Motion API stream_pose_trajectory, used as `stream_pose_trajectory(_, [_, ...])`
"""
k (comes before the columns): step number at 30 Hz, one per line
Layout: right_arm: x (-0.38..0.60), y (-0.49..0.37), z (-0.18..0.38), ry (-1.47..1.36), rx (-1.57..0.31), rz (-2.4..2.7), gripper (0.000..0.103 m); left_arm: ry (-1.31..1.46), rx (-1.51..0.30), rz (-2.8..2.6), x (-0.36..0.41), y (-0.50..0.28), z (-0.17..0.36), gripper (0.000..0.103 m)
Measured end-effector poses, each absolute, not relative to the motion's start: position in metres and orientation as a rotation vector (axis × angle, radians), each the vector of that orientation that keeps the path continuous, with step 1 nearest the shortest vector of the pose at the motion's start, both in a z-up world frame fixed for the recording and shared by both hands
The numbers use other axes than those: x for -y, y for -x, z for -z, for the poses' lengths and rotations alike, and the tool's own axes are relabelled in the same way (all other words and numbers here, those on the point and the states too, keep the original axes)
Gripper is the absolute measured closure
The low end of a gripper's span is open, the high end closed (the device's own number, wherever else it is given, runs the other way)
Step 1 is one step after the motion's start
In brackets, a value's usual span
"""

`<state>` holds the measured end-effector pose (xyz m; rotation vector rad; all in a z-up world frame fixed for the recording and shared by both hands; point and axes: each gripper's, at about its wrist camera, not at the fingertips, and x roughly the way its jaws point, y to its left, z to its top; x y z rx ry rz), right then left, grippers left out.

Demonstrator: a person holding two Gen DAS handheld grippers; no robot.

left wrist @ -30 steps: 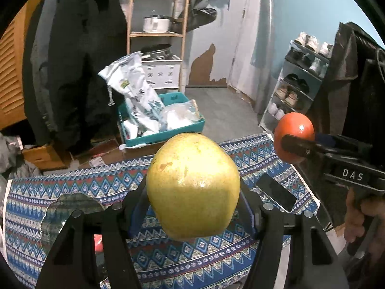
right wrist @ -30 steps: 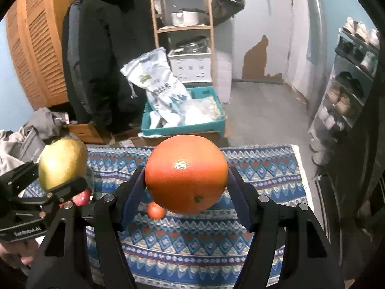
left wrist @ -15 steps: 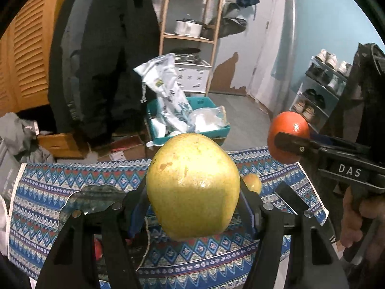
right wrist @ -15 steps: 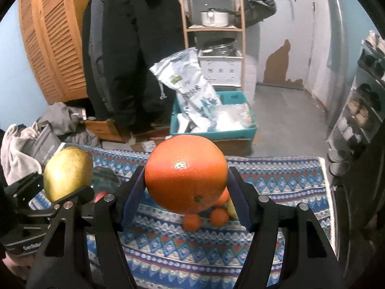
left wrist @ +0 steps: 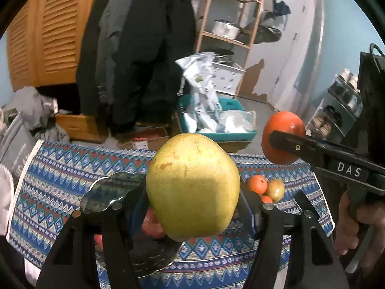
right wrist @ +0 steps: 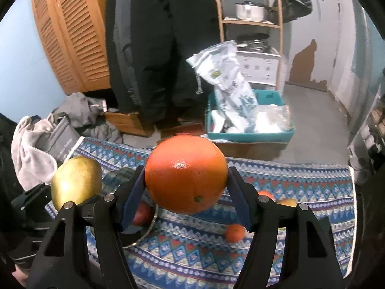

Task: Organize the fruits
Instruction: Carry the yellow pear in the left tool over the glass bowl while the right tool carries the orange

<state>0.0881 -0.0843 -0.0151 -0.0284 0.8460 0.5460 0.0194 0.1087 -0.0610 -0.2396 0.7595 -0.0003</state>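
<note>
Yellow-green pear point(left wrist: 192, 187) clamped between left gripper point(left wrist: 192, 207) fingers, held above the patterned desk point(left wrist: 60, 175) over a glass plate point(left wrist: 108, 190). Right gripper point(right wrist: 186, 190) fingers clamp an orange point(right wrist: 186, 173) (small loose fruits point(left wrist: 264, 187) lie beyond).

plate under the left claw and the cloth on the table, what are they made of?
Plate: looks like clear or smoked glass with a glossy finish; the cloth's pattern shows through it, the rim is scalloped and it catches reflections. Could be clear plastic.

Tablecloth: woven or printed fabric with a matte finish; blue, red and white geometric bands, no shine, edges draping off the table.
</note>
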Motion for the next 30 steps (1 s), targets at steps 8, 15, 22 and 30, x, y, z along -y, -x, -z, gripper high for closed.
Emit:
stream_pose_trajectory(8, [0.035,-0.091,0.029,0.053,-0.884,-0.612,0.036,0.282,-0.783,-0.077,-0.153,-0.012,0.078,0.036])
stream_pose_trajectory(15, [-0.001,-0.095,0.049,0.073,-0.927,-0.653,0.036,0.316,-0.822,-0.124,-0.185,-0.012,0.1,0.036])
stream_pose_trajectory(22, [-0.028,-0.104,0.077,0.082,-0.984,-0.691,0.036,0.357,-0.893,-0.164,-0.211,-0.019,0.137,0.036])
stream_pose_trajectory(30, [-0.05,-0.11,0.113,0.106,-1.061,-0.714,0.036,0.41,-0.972,-0.195,-0.227,-0.032,0.176,0.036])
